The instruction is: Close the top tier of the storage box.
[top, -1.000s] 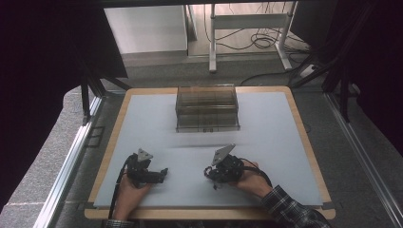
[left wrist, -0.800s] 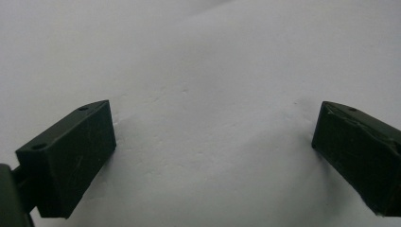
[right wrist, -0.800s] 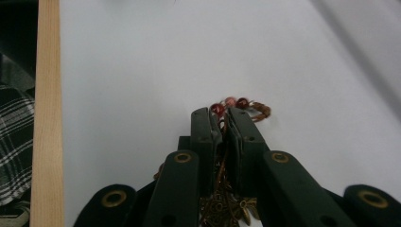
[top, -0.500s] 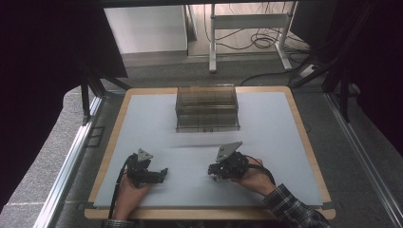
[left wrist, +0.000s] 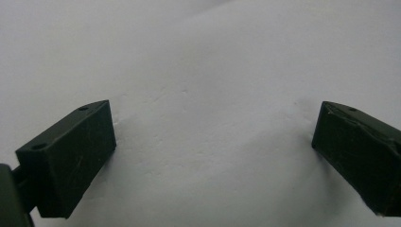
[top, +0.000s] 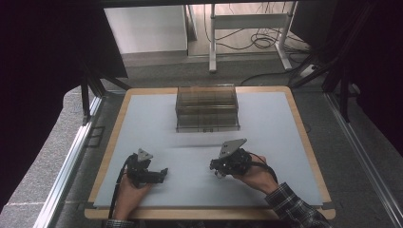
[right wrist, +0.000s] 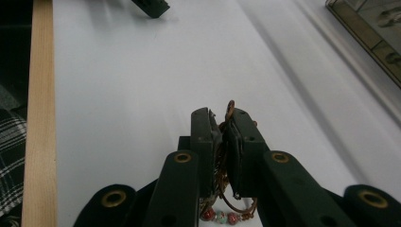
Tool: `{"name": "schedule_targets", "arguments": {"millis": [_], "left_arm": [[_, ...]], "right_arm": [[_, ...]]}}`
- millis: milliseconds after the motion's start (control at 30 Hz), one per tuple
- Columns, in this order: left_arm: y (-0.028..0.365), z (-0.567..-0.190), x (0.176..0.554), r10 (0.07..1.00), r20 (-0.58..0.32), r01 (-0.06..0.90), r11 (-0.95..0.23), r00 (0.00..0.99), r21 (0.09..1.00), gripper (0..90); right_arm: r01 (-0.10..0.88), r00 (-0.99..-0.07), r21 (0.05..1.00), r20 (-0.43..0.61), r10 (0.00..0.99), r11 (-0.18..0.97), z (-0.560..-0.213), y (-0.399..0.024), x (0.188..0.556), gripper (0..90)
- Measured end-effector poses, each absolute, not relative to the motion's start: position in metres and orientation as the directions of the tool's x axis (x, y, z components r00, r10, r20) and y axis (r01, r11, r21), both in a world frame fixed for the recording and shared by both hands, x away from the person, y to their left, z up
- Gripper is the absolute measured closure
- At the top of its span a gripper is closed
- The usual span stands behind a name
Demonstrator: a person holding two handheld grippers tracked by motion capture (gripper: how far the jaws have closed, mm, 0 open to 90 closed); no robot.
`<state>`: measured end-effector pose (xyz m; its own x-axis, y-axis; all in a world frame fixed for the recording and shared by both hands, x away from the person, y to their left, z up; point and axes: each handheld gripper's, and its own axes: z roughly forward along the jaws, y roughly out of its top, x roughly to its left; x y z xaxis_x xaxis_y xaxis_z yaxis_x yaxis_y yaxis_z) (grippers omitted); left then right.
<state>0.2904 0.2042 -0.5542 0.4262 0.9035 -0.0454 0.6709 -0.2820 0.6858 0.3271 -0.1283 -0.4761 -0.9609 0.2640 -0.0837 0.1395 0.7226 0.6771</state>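
Right gripper [right wrist: 222,124], fingers clamped on a beaded bracelet [right wrist: 226,213], newly lifted off the desk [top: 275,123]; left gripper [left wrist: 213,156] open, empty.

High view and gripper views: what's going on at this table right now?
A person works at a white table with a gripper in each hand. The right gripper is clamped shut on a thin copper-coloured wire bracelet with red and pale beads hanging below the jaws, held above the tabletop. The left gripper rests low over the bare surface, jaws wide open and holding nothing. A clear tiered organizer box stands at the far middle of the table, untouched.
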Motion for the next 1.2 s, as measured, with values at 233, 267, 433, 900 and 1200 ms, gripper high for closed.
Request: {"name": "schedule_targets", "arguments": {"millis": [233, 267, 433, 900, 1200], "left_arm": [[0.204, -0.554, 0.29, 0.904, -0.045, 0.671, -0.282, 0.426, 0.686, 0.6], [0.204, -0.554, 0.29, 0.904, -0.045, 0.671, -0.282, 0.426, 0.686, 0.6], [0.204, -0.554, 0.29, 0.904, -0.045, 0.671, -0.282, 0.426, 0.686, 0.6], [0.204, -0.554, 0.29, 0.903, -0.043, 0.669, -0.285, 0.428, 0.686, 0.6], [0.204, -0.554, 0.29, 0.903, -0.042, 0.67, -0.285, 0.428, 0.686, 0.6]], "right_arm": [[0.131, -0.956, 0.686, -0.103, 0.273, 0.716, -0.47, -0.132, 0.329, 81.2], [0.135, -0.954, 0.687, -0.103, 0.28, 0.714, -0.469, -0.132, 0.33, 81.2], [0.143, -0.953, 0.697, -0.095, 0.288, 0.703, -0.466, -0.135, 0.334, 81.1], [0.168, -0.947, 0.704, -0.08, 0.312, 0.69, -0.46, -0.138, 0.344, 81.0], [0.178, -0.943, 0.715, -0.073, 0.325, 0.676, -0.452, -0.14, 0.35, 81.0]]}}
